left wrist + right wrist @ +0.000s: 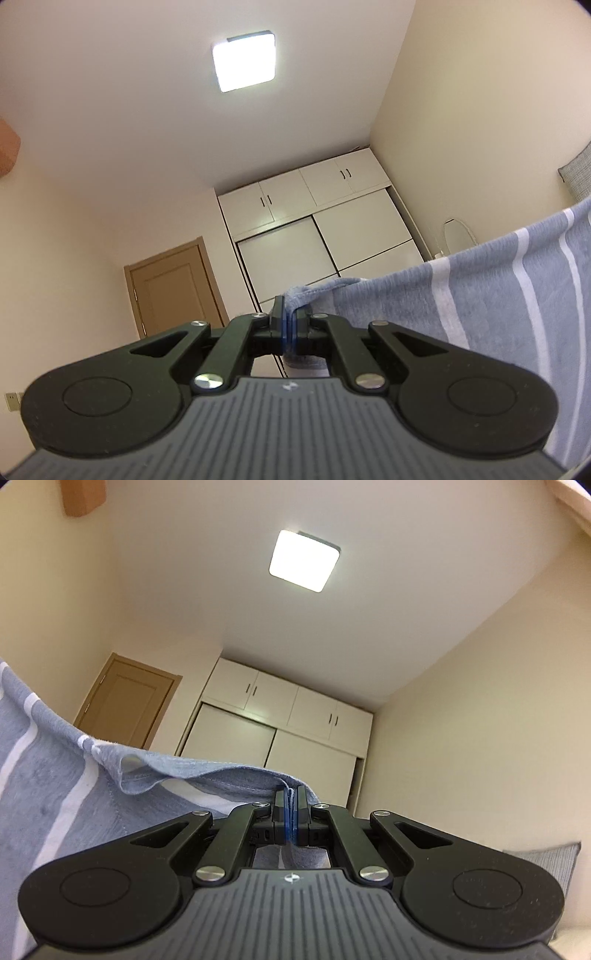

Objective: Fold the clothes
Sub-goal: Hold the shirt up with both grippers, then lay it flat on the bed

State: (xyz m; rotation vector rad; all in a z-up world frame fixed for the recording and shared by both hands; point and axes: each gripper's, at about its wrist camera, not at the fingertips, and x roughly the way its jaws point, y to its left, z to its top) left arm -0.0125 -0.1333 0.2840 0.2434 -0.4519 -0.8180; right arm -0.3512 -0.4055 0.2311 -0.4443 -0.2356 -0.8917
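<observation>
1. Two grippers each pinch the top edge of one blue-and-white striped garment (pixel 55 775): the left gripper (pixel 290 321) has its fingers pressed together on a bunched corner, and the right gripper (pixel 291 805) is clamped on the hem at the other end.
2. Both tools tilt up toward the ceiling, so the garment is lifted in the air, its edge running between them and the rest hanging below, out of view.
3. By my judgement, the hold wants even tension: keep both pinches level and apart so the edge stays straight; the sagging flap near the right pinch suggests slack there.
4. Whether this lift comes before a fold or between folds cannot be told.
5. Around: a white wardrobe (pixel 314 229), a brown door (pixel 125 705), a ceiling light (pixel 243 61), a grey cushion (pixel 550 864). Nothing blocks the space ahead; the laying surface is unseen.
</observation>
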